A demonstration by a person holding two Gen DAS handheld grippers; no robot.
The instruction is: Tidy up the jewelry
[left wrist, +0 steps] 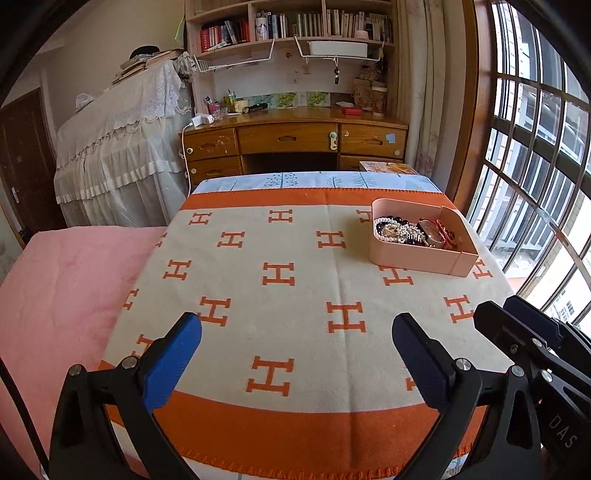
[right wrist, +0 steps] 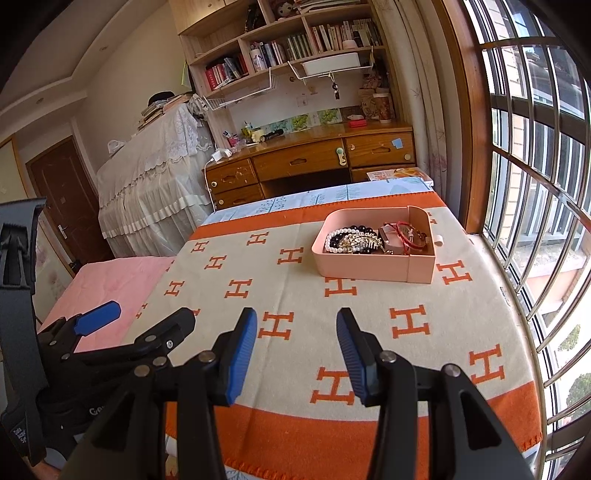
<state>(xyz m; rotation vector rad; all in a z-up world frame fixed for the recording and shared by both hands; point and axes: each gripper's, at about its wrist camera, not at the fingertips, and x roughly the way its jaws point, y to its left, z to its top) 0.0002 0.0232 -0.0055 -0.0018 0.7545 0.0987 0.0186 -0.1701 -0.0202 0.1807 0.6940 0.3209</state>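
A pink box [left wrist: 413,258] [right wrist: 354,266] stands on the far right part of the table, on an orange and cream cloth [left wrist: 295,288] [right wrist: 332,314] with H marks. It holds a pile of jewelry [left wrist: 410,230] [right wrist: 369,240]: a white pearl strand, dark beads, a gold piece and red cords. My left gripper [left wrist: 296,328] is open and empty, near the table's front edge, well short of the box. My right gripper [right wrist: 296,325] is open and empty, also near the front edge. The left gripper [right wrist: 147,321] shows at the left of the right wrist view.
A pink bedcover [left wrist: 66,288] lies left of the table. A wooden desk with drawers [left wrist: 295,140] and a bookshelf [left wrist: 291,26] stand behind it. A barred window [left wrist: 535,166] runs along the right. A lace-covered piece of furniture [left wrist: 122,147] is at the back left.
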